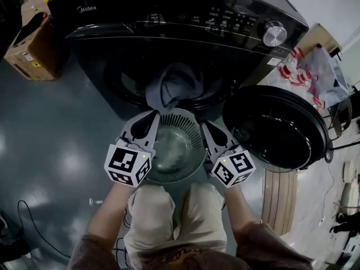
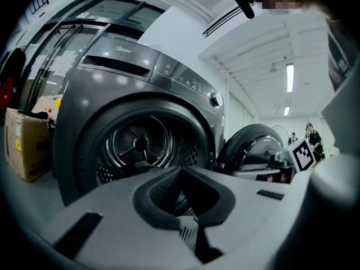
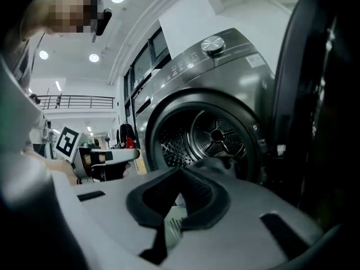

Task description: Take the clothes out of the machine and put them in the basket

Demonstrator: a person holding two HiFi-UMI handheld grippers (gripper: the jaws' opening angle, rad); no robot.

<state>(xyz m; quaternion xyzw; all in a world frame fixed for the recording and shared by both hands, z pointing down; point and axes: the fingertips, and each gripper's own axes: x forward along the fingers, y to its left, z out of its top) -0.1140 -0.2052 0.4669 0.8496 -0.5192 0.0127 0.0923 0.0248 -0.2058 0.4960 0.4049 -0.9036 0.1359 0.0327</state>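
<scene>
- Clothes show as one grey garment (image 1: 171,88) draped out over the lower lip of the washing machine (image 1: 169,16), with its hem hanging just above the basket (image 1: 192,129).
- Nearest to us are our knees in pale trousers (image 1: 174,212), with a forearm on either side.
- Our left gripper (image 1: 153,117) reaches forward along the basket's left edge, its marker cube (image 1: 126,165) toward us. Its fingers (image 2: 242,207) are pressed together with nothing between them. The tips sit just beside the garment's lower left edge, and we cannot tell whether they touch it.
- Our right gripper (image 1: 205,127) reaches along the basket's right edge. Its fingers (image 3: 253,201) are likewise closed on nothing, and they stay clear of the garment.
- Between the two grippers, the round, pale basket with its slatted wall stands on the dark floor (image 1: 50,151), right in front of the machine.
- Behind the garment we see the perforated metal drum (image 2: 138,142) inside the dark front-loader, and a silver knob (image 1: 274,34) on its panel.
- At the right, the machine's round door (image 1: 275,128) is swung wide open.
- Farthest off, a cardboard box (image 1: 31,44) stands on the floor to the left of the machine.
</scene>
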